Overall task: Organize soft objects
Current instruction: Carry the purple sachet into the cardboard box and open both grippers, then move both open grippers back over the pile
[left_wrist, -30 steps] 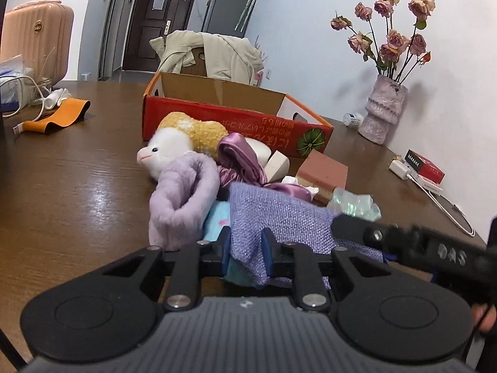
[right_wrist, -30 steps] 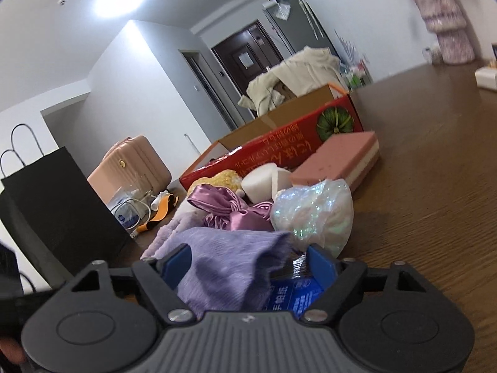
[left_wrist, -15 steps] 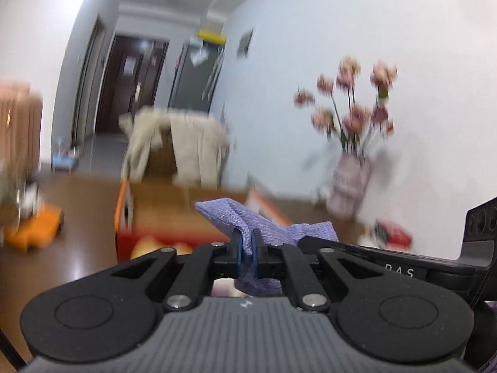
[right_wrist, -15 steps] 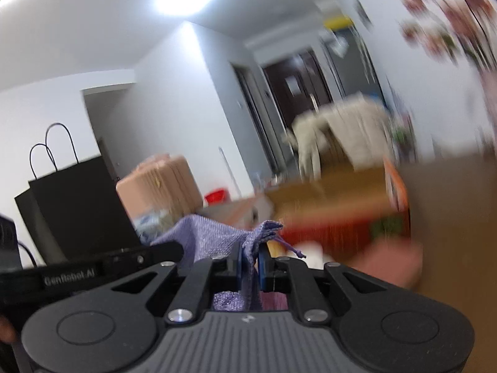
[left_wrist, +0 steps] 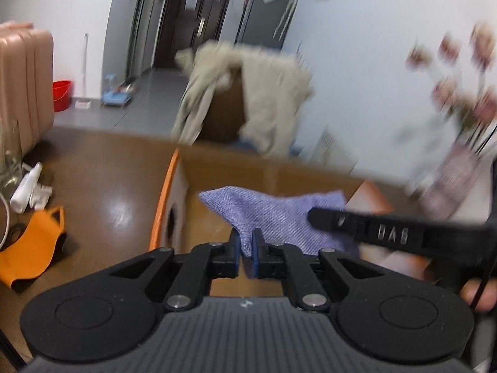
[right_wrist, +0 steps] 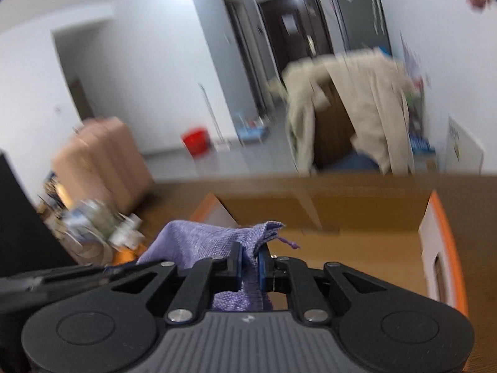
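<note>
Left wrist view shows your left tongs (left_wrist: 245,248) pressed together on one edge of the purple cloth (left_wrist: 279,214), and the right tongs (right_wrist: 250,267) are pinching the bunched drawstring end of the same cloth (right_wrist: 205,242) in the right wrist view. So you're holding it between both hands, stretched out in the air, right over the open cardboard box (left_wrist: 217,217) with the orange rim. You can see the other tool's black arm crossing in front of the cloth on the right side of the left view.

Looks to me like you're mid-carry: picked up, hovering over the box, not dropped yet. Everything's pretty blurry, so I can't tell how high above the box floor the cloth hangs.

Next bit, I'd guess: bring both hands down into the box (right_wrist: 357,242) together, keep the cloth level so it lands flat instead of bunching, then spread both tongs at about the same time. If one lets go first it'll probably swing and drape over the wall. Watch the rim on the way in.
</note>
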A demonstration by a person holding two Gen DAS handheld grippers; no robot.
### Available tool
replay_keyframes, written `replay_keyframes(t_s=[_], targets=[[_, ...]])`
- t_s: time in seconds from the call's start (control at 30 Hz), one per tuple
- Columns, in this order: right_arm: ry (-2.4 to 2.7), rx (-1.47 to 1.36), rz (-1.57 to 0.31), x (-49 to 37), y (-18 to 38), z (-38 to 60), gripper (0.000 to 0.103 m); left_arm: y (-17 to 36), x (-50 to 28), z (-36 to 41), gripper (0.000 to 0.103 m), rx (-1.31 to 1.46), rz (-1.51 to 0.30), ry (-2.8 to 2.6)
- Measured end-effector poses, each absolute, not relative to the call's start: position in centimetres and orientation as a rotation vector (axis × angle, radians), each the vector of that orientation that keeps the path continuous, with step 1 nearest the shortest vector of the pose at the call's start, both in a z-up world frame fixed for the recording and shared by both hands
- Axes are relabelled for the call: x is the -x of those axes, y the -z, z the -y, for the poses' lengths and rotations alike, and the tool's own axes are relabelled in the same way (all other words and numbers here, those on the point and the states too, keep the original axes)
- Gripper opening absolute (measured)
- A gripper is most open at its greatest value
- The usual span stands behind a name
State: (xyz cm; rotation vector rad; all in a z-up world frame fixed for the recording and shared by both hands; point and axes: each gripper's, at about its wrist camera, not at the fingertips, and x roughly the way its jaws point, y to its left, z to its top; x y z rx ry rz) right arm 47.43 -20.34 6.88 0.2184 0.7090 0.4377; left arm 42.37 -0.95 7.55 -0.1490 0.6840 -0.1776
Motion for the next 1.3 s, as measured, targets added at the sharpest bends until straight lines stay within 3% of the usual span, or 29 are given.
replay_keyframes(t_s=[0.1,0.17,0.23,0.3,0.4,0.43,0.6,0.87,1.03,1.3], targets=[[-0.466,-0.170,-0.822,-48.8,-3.8,18.6,0.016,-5.4,-43.1,1.3,0.018,0.042,-0.758,0.158],[-0.474,-0.162,-0.829,-48.5,-3.0,18.4,0.021,-5.4,-42.8,1.1,0.047,0.037,-0.749,0.145],[-0.489,-0.175,-0.815,-48.3,-3.3,18.8,0.026,-6.1,-42.4,0.8,0.060,0.034,-0.723,0.123],[-0.486,-0.188,-0.779,-47.7,-4.4,19.6,0.041,-7.2,-41.9,1.1,0.060,0.011,-0.700,0.109],[-0.483,-0.205,-0.690,-45.6,-7.6,21.9,0.048,-9.7,-40.7,2.2,0.061,-0.012,-0.659,0.075],[-0.483,-0.204,-0.659,-44.7,-8.7,22.8,0.050,-10.6,-40.5,2.5,0.063,-0.011,-0.642,0.070],[-0.457,-0.169,-0.476,-38.9,-12.7,27.9,0.087,-16.0,-35.1,3.0,0.082,-0.019,-0.486,0.010],[-0.405,-0.103,-0.348,-34.6,-15.5,31.1,0.088,-18.6,-26.9,2.8,0.094,0.002,-0.345,-0.085],[-0.429,-0.073,-0.293,-31.4,-16.2,31.2,0.089,-17.4,-22.3,3.1,0.097,0.007,-0.277,-0.093],[-0.408,-0.054,-0.243,-23.0,-13.4,29.8,0.100,-13.8,-16.1,2.1,0.103,-0.065,-0.224,-0.036]])
